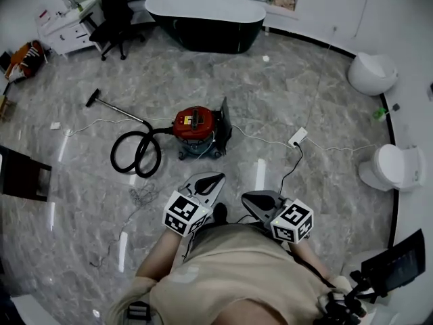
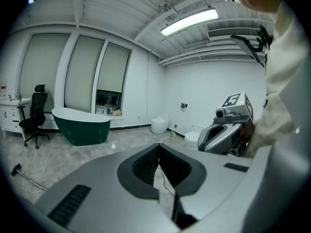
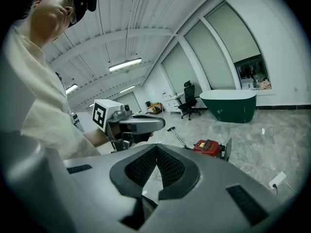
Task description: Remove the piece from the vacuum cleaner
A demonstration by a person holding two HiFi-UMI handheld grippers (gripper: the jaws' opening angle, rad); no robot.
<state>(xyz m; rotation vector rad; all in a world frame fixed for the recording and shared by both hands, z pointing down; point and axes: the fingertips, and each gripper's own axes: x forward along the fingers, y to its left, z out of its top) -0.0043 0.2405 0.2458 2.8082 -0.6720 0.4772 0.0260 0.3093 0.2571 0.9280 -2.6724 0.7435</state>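
Floor (image 1: 304, 100): grey marbled stone, glossy. Vacuum cleaner (image 1: 195, 128): red canister, stood mid-floor, with black hose (image 1: 135, 156) coiled at its left, well ahead of both grippers. Bathtub (image 1: 206, 19) and office chair (image 1: 115, 12) are set by the far wall. Left gripper (image 1: 215, 178) and right gripper (image 1: 249, 199): fingers (image 2: 141, 166) brought together, nothing held.

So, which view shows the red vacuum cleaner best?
The head view: the vacuum cleaner stands whole on the floor, seen from above, with its hose coiled beside it. The right gripper view shows it small and far. The left gripper view shows only the nozzle of its wand.
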